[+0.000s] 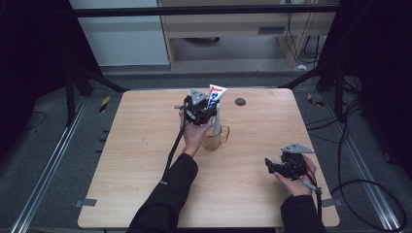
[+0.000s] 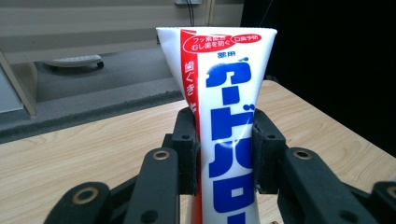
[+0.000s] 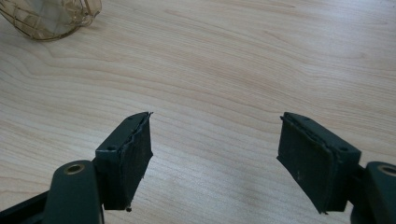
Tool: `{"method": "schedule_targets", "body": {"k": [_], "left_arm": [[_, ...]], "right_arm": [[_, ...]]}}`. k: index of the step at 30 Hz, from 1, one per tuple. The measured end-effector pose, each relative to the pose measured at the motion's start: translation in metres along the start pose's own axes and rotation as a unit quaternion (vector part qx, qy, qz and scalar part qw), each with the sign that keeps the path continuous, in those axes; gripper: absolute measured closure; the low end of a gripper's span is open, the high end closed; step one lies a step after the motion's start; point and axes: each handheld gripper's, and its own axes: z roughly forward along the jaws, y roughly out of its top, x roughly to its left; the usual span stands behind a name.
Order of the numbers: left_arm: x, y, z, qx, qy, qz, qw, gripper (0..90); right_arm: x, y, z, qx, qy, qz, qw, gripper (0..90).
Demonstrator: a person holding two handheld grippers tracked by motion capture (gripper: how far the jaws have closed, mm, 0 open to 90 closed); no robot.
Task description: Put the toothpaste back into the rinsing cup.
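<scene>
The left gripper (image 1: 203, 112) pinched a white, blue-lettered toothpaste tube (image 2: 229, 126) upright above the amber translucent plastic cup (image 1: 217, 138) on the worktop (image 1: 145, 145). The right gripper (image 3: 215, 161), jaws spread, idled well apart from the cup. Lowering the tube in likely came next.

Glossy plastic toothpaste tube (image 2: 224, 135), matt wood-grain table (image 1: 252, 184) — amber translucent cup (image 1: 216, 139)

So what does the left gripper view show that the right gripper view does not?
Left gripper view: a toothpaste tube, upright with its crimped end on top, clamped between the left gripper pads, and a floor beyond the table edge.

Right gripper view: the right gripper with its jaws wide apart and nothing between them, and part of a clear amber cup at the upper left.

Both: the light wooden table and a pair of black jaws.
</scene>
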Motion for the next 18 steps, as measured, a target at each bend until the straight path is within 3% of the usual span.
{"method": "schedule_targets", "body": {"k": [10,18], "left_arm": [[0.002,-0.008,0.002,0.004,-0.002,-0.009,0.9999,67.1],[0.004,-0.015,0.001,0.015,-0.004,-0.003,0.9999,66.4]], "right_arm": [[0.0,0.0,-0.001,-0.002,0.0,0.001,1.0,25.8],[0.0,0.0,-0.001,-0.003,-0.002,0.0,1.0,25.7]]}}
